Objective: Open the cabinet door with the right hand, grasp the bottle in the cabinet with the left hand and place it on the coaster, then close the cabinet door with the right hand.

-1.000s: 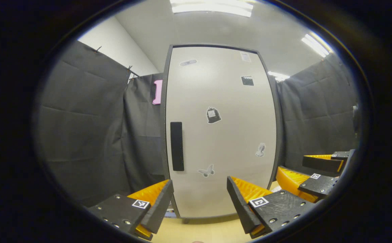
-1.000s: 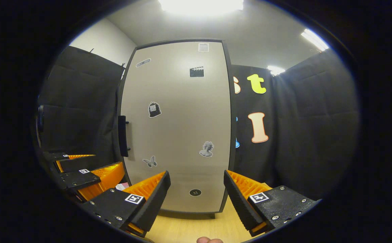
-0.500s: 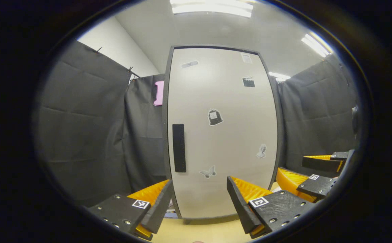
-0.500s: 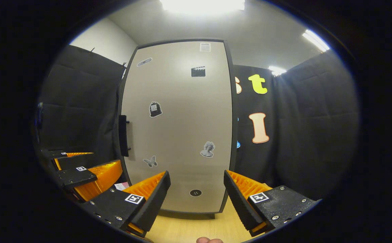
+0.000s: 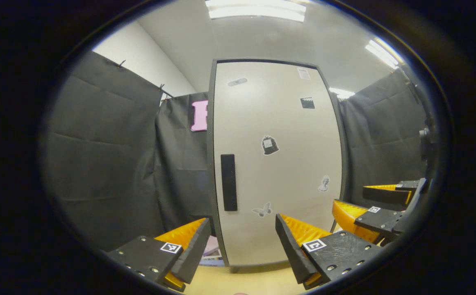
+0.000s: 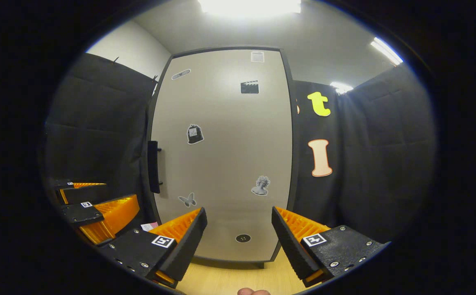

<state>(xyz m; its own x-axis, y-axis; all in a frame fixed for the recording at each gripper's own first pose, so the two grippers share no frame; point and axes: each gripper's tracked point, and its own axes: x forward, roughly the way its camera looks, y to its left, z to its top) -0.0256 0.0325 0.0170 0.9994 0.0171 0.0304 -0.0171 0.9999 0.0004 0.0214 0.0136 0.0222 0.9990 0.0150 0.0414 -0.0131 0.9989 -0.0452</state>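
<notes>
Standing shut at the centre of both views, the pale cabinet door [image 5: 278, 164] rises beyond both pairs of spread, empty fingers, apart from them. In the left gripper view the left gripper [image 5: 244, 246] sits bottom centre and the right gripper [image 5: 367, 198] lower right. The black handle [image 5: 229, 182] runs upright near the door's left edge; small stickers [image 6: 194, 134] dot its face above the wooden worktop [image 6: 229, 278].
</notes>
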